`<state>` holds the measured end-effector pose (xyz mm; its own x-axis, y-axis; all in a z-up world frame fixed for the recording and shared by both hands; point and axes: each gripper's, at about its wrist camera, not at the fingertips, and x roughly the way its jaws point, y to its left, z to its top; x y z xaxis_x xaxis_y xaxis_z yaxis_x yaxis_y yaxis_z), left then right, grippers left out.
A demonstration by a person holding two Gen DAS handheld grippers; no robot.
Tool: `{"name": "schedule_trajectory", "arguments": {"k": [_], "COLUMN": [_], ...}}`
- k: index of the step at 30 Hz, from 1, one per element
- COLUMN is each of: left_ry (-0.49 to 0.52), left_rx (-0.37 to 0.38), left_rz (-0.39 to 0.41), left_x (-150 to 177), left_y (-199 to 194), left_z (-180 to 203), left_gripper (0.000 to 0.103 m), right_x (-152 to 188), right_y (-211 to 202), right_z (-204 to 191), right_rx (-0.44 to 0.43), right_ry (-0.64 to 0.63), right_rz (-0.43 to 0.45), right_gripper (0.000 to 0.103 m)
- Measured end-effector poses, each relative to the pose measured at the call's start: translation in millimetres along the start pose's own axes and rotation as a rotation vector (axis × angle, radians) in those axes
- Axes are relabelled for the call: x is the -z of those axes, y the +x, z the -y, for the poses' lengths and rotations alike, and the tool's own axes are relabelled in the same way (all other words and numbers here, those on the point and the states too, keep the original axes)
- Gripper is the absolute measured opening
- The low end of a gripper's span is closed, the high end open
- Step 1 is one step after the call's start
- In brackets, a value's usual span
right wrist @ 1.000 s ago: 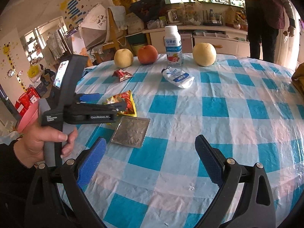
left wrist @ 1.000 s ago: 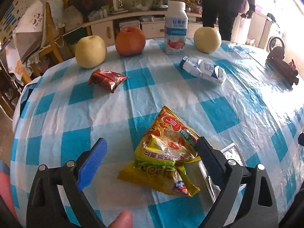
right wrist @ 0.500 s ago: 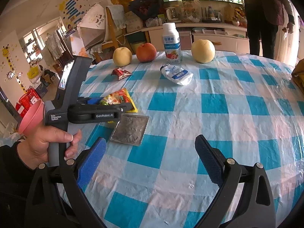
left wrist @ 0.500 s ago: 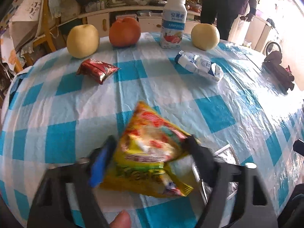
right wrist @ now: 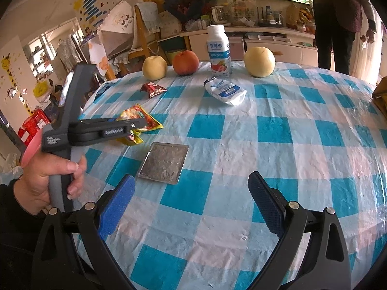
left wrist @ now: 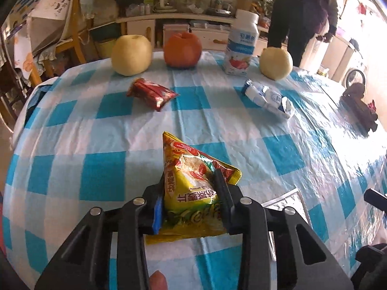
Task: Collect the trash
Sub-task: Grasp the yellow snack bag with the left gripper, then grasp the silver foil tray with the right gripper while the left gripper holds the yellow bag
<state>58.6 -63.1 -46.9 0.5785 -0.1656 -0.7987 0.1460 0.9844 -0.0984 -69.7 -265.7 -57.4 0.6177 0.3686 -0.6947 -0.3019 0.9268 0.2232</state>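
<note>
We see the yellow snack wrapper (left wrist: pixel 191 181) lying on the checked desk (left wrist: pixel 101 145), its long axis running away from the left camera so that its pointed top corner aims toward the red apple (left wrist: pixel 182 49) at the far edge, while its wide bottom edge lies nearest us. The left tongs (left wrist: pixel 189 193) have just been closing, and both pads now press into the wrapper's sides, pinching it into a ridge; whether it has left the desk we cannot quite tell from this angle. From the right wrist view the left hand (right wrist: pixel 46 181) wraps the grey grip from below, and the tool slants down toward the desk with its fingers reaching level over the wrapper (right wrist: pixel 139 122). The right tongs (right wrist: pixel 191 204) stand wide apart with nothing between them, angled down over bare checks on the near side of the wrapper. Just beside the wrapper, on its right, lies a flat silver foil packet (right wrist: pixel 164 163). Farther off, toward the apple, a small red wrapper (left wrist: pixel 152 94) lies with its long axis slanting across the desk, and to the right of that a crumpled white pouch (left wrist: pixel 268 97). Flanking the apple stand two pale pears (left wrist: pixel 131 54) and an upright white bottle (left wrist: pixel 240 47).
</note>
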Motion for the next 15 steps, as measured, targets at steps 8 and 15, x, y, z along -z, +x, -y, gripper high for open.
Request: {"name": "schedule_trajectory", "arguments": {"k": [8,15], "left_ry": [-0.027,-0.042], "left_rx": [-0.037,-0.076], "left_rz": [0.051,0.105], "left_x": [4.0,3.1], "left_y": [-26.7,-61.7], "left_z": [-17.4,-34.9], "left_gripper": [0.036,0.036], "right_x": [-10.3,-23.0], "right_y": [19.0,53.9], "right_z": [-16.2,-36.0], "right_rx": [0.001,0.024], "right_ry": [-0.066,-0.053], "right_rz": [-0.012,0.011], "right_gripper": [0.095,0.095]}}
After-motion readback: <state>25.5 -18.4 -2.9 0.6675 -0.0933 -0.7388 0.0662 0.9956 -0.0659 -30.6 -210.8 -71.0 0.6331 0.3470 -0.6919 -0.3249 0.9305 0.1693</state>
